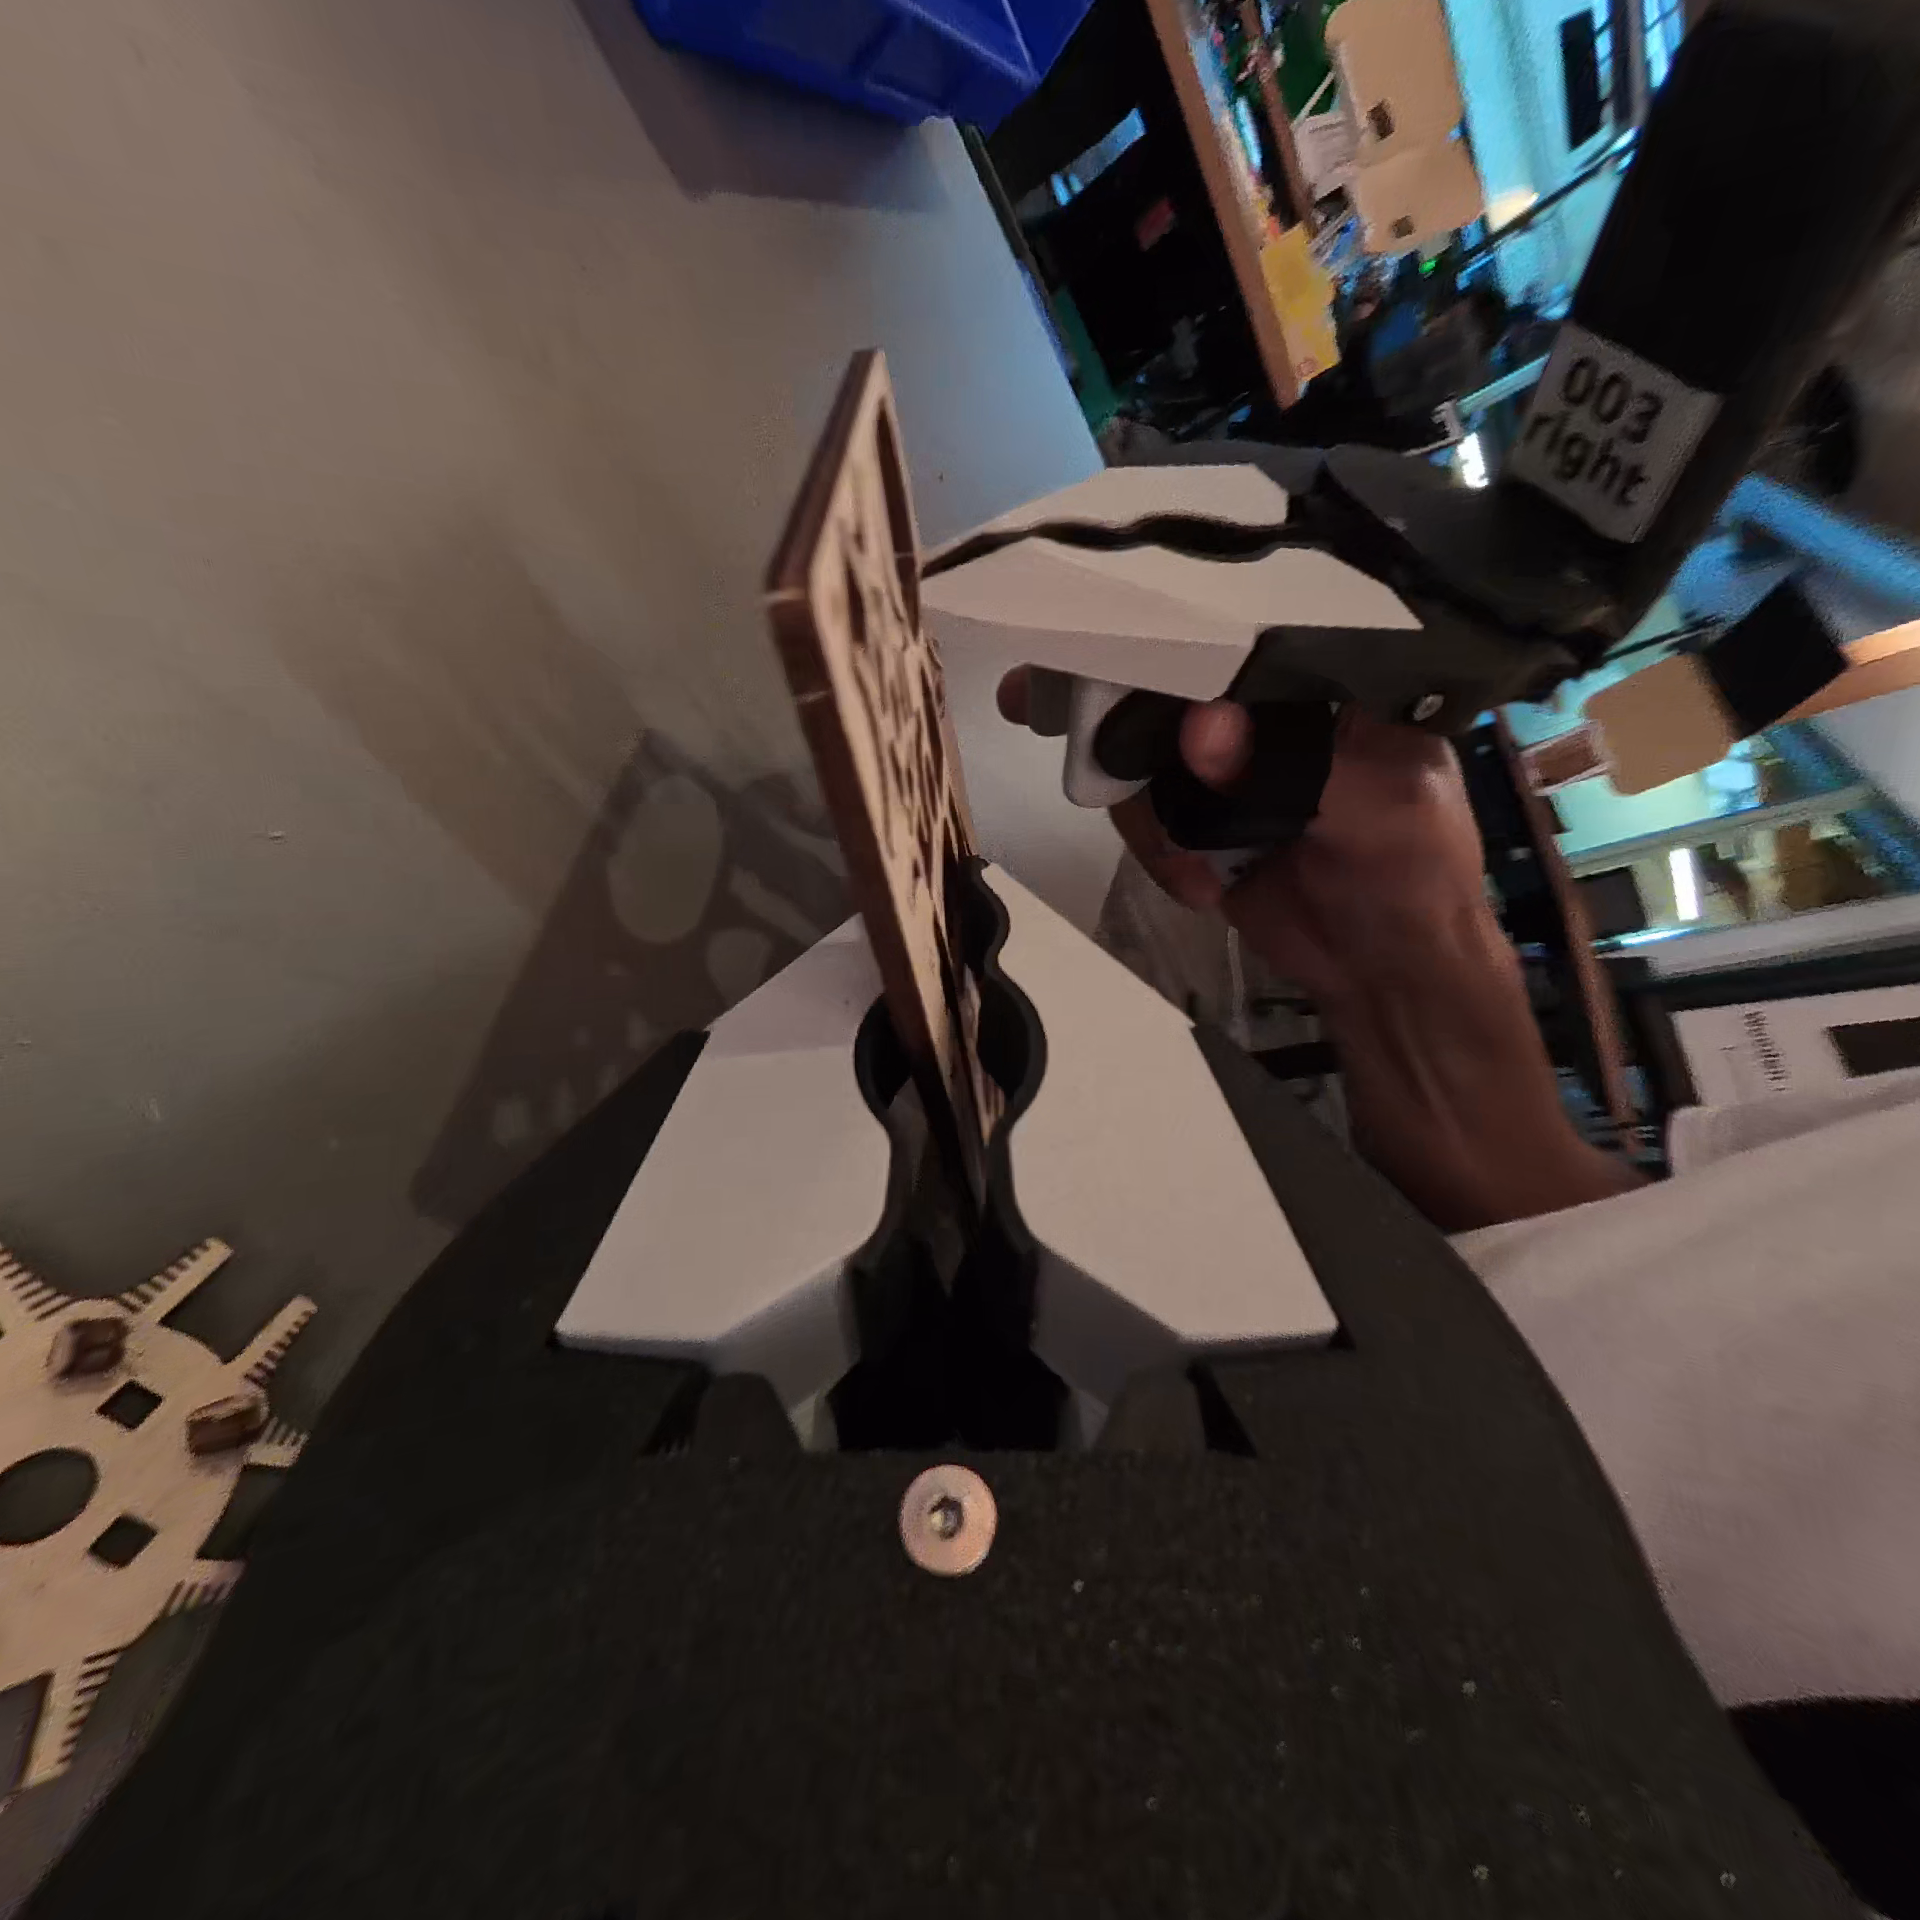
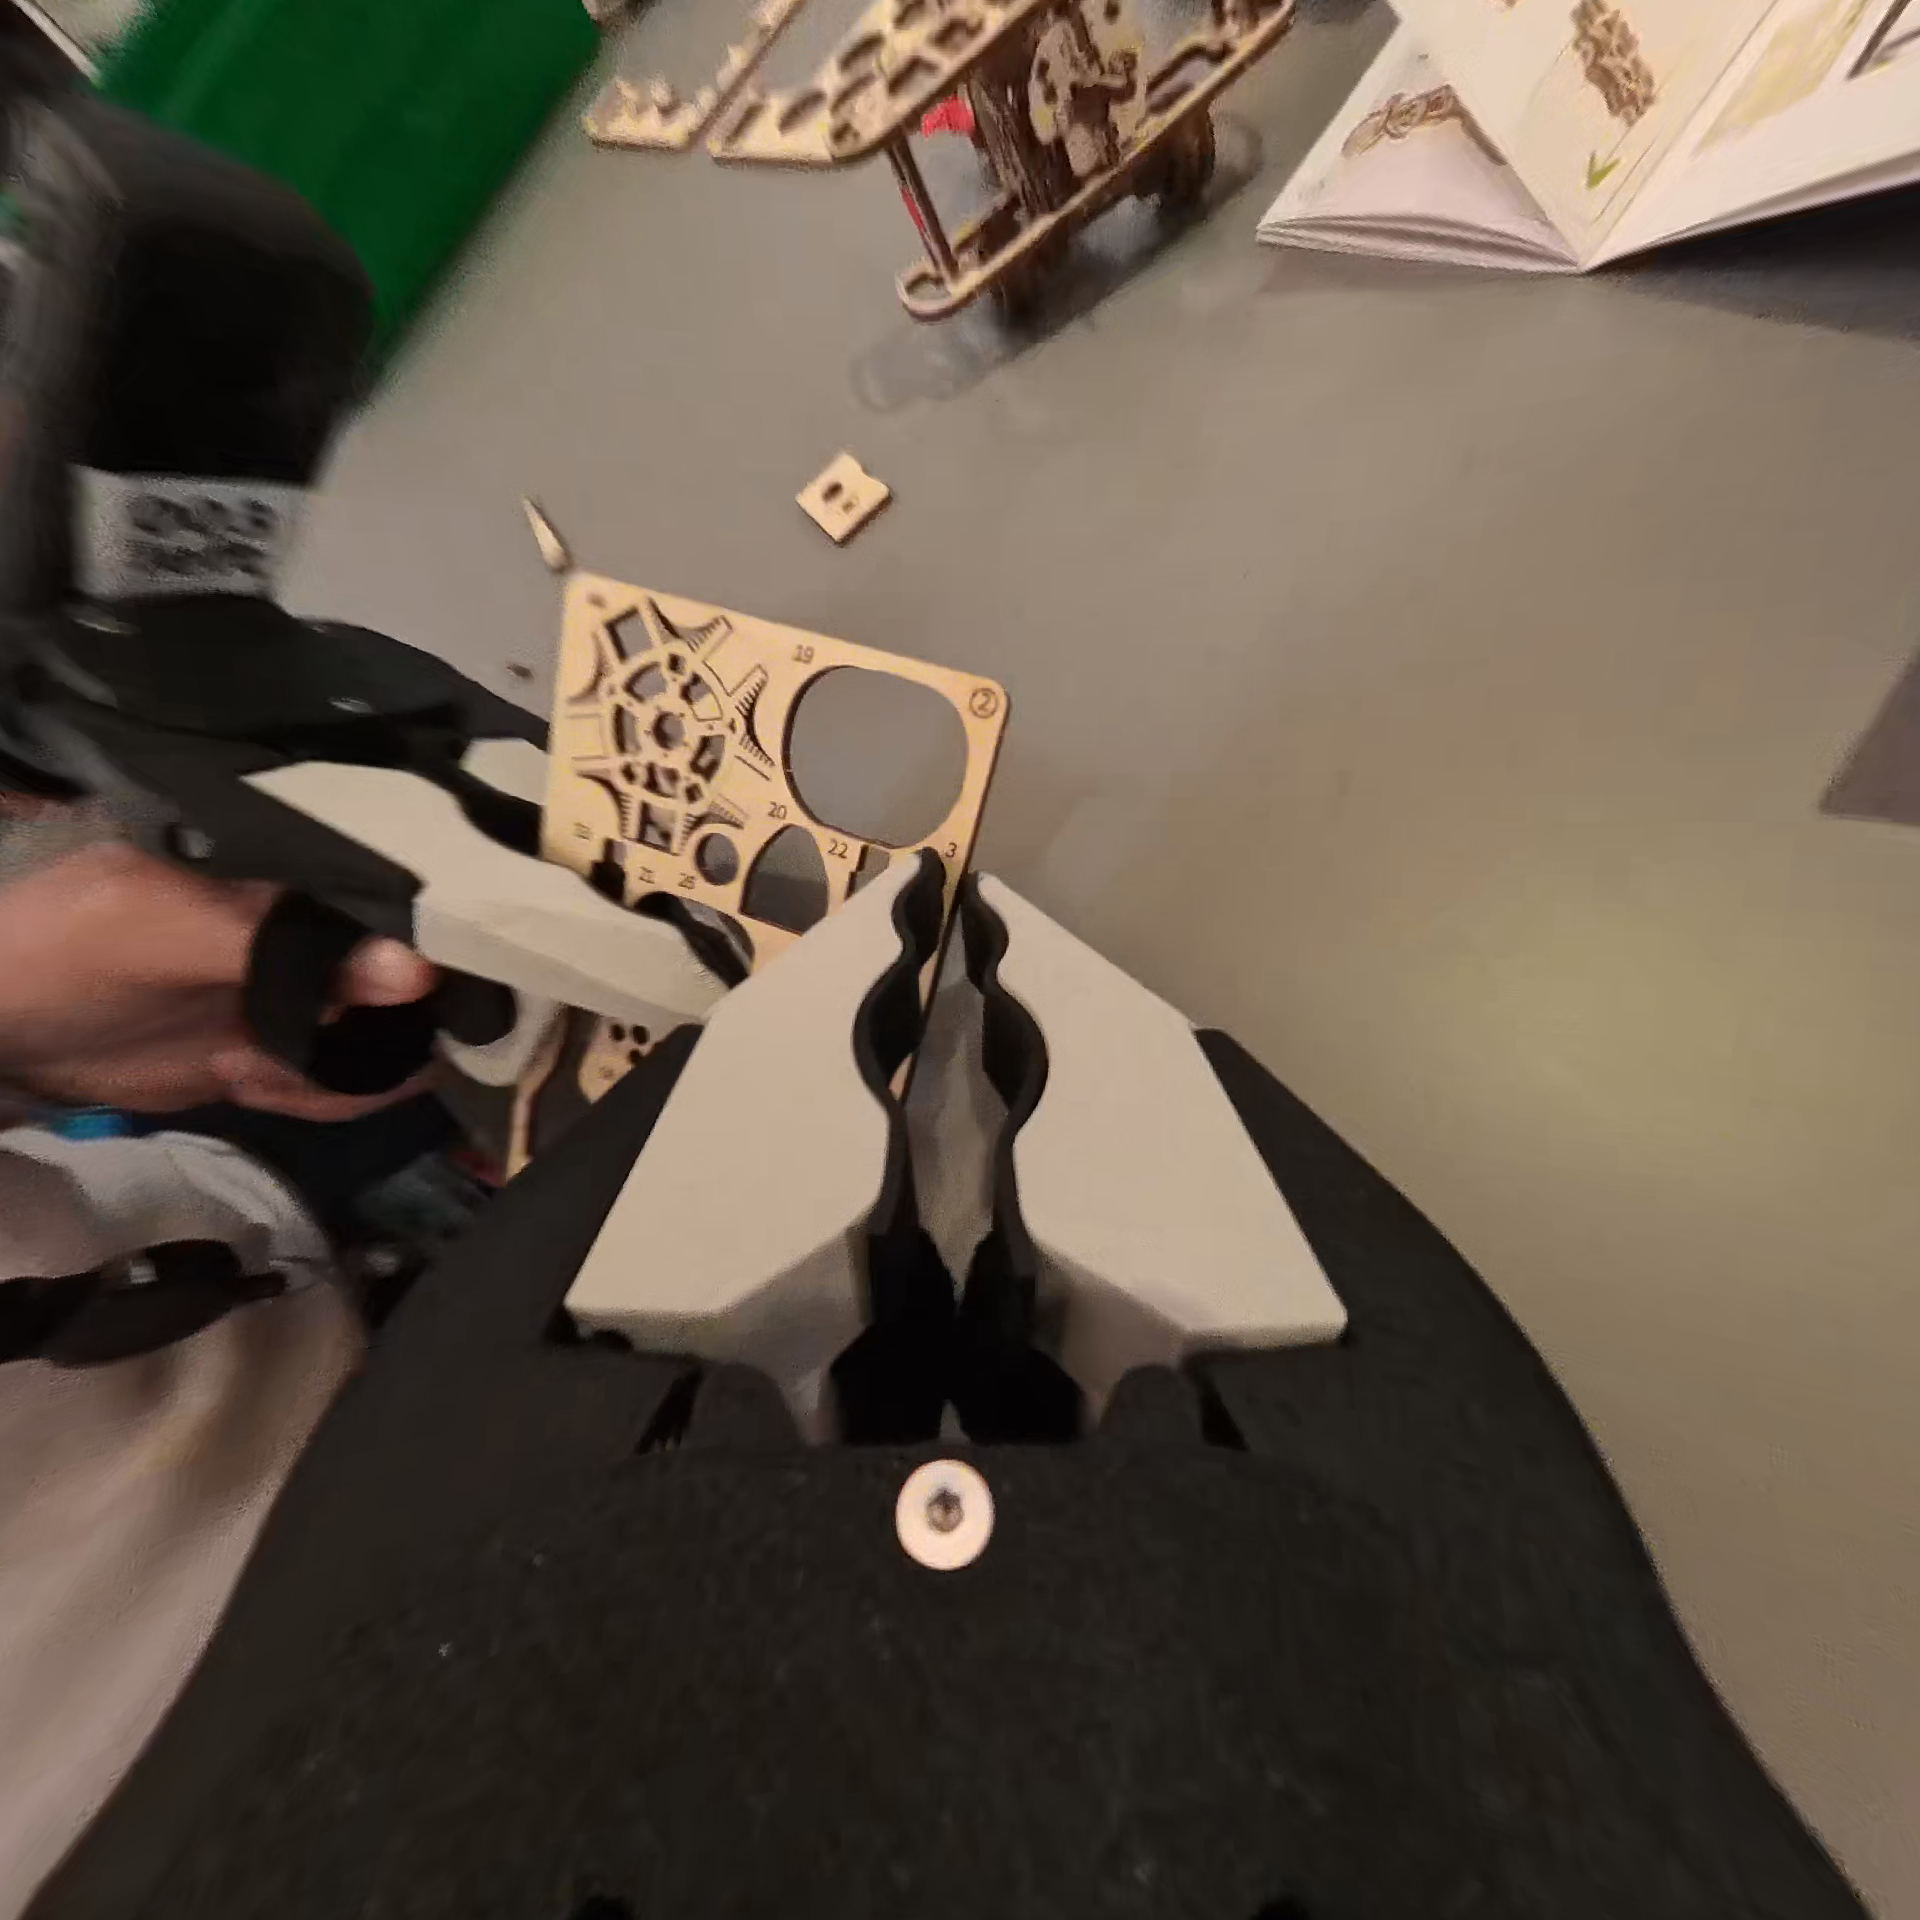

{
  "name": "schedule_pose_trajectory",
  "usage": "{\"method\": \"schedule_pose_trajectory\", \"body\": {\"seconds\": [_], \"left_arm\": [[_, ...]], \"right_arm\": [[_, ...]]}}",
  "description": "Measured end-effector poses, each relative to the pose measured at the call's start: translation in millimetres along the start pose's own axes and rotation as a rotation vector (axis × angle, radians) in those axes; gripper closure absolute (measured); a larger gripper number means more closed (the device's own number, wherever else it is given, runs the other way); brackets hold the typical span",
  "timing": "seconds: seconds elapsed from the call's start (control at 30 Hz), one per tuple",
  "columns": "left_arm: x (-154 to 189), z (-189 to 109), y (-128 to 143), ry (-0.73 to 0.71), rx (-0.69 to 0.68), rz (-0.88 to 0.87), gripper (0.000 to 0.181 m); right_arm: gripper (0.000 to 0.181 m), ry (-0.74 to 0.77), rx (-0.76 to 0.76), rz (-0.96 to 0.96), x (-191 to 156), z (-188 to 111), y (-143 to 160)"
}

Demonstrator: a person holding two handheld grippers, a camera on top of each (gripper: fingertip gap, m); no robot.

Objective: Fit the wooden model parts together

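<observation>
A thin laser-cut wooden sheet (image 1: 862,644) with gear-shaped cut-outs and oval holes is held up above the grey table (image 1: 312,520). My left gripper (image 1: 935,935) is shut on its lower edge; I see the sheet edge-on there. In the right wrist view the sheet (image 2: 790,727) faces me, with the left gripper (image 2: 696,935) clamped on its lower left. My right gripper (image 2: 948,868) is shut, its tips against the sheet's face near the lower right corner. It also shows in the left wrist view (image 1: 930,566), held by a hand. I cannot tell whether it pinches anything.
A wooden gear-like piece (image 1: 104,1455) lies at the lower left and a blue bin (image 1: 852,52) stands far off. A partly built wooden model (image 2: 1039,135), an open booklet (image 2: 1610,125), a small square wooden part (image 2: 844,497), a wooden sliver (image 2: 545,530) and a green object (image 2: 343,135) are on the table. Tip to tip, the grippers are about 5 centimetres apart.
</observation>
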State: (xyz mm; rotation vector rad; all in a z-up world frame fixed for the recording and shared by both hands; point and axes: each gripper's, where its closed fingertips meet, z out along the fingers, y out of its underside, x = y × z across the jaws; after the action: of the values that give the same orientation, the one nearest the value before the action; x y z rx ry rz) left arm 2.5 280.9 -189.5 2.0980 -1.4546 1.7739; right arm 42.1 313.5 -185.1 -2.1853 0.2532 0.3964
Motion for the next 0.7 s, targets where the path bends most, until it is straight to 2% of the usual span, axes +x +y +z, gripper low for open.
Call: {"method": "schedule_pose_trajectory", "body": {"seconds": [0.03, 0.13, 0.23, 0.3, 0.43, 0.7], "left_arm": [[-0.7, -0.2, -1.0, 0.016, 0.002, -0.027, 0.181], [1.2, 1.8, -1.2, 0.023, 0.012, -0.029, 0.181], [-3.5, -0.7, -2.0, 0.061, 0.029, -0.115, 0.18], [-7.0, -4.4, -2.7, 0.089, 0.049, -0.163, 0.18], [-2.3, -15.5, -9.7, 0.168, 0.106, -0.205, 0.181], [5.7, -24.7, -9.8, 0.224, 0.133, -0.19, 0.181]], "right_arm": [[0.178, -0.049, 0.008, 0.059, 0.0, -0.6, -0.6], [0.176, -0.19, 0.086, 0.241, 0.1, -2.9, -2.7], [0.165, -0.297, 0.191, 0.306, 1.4, -12.6, -12.1], [0.164, -0.385, 0.244, 0.355, -0.3, -21.1, -17.5], [0.164, -0.472, 0.146, 0.375, -15.3, -10.4, 1.7], [0.177, -0.57, 0.143, 0.472, -33.9, -1.9, -4.8]]}}
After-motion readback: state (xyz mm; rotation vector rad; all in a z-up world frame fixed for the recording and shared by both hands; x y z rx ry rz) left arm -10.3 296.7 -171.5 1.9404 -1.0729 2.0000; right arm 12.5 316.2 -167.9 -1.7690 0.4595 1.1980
